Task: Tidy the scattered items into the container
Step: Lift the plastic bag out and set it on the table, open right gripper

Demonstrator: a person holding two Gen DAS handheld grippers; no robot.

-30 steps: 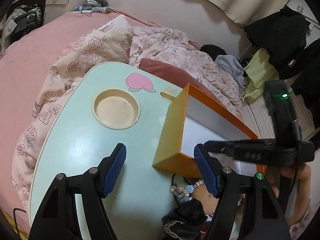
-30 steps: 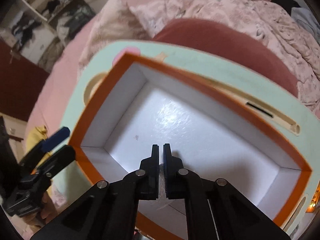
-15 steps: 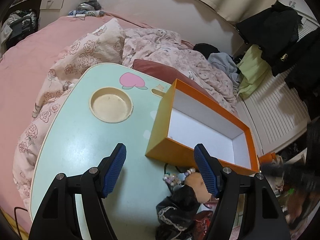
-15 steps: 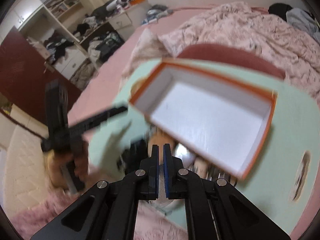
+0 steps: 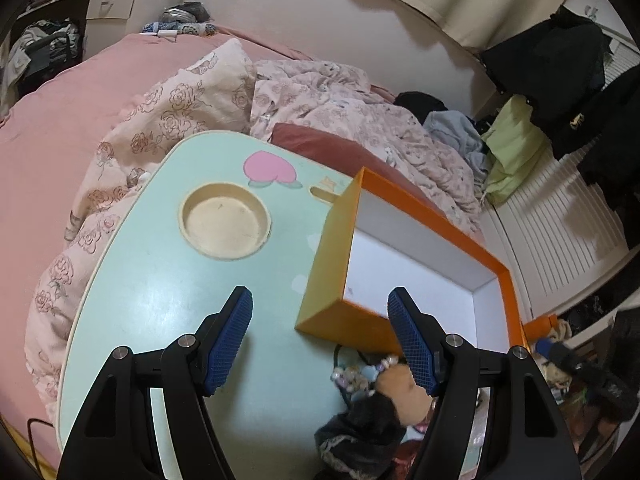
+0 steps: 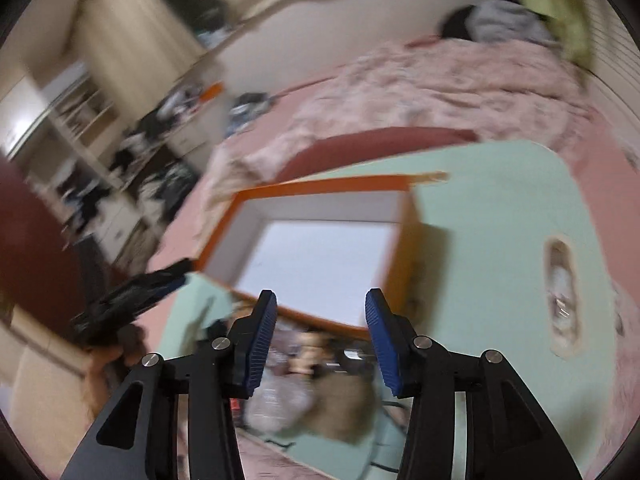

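Having left the orange box (image 6: 320, 256), right tool (image 6: 320, 320) spreads empty; left tool (image 5: 320, 336) stays apart.

Place: home bedroom.
Evidence: pink bed (image 5: 80, 92) with floral quilt (image 5: 320, 96); dark clothes (image 5: 560, 60) hanging far right; cluttered drawers (image 5: 112, 4) far left.

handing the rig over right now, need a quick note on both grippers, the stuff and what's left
Left gripper: open, empty, over the table beside the box.
Right gripper: jaws just opened, nothing between them, above the pile of items.
Box: orange, white inside, looks empty.
Items: plush toy, beads and dark cloth lie in front of the box.
Done: nothing visibly in yet. Left: move everything in.
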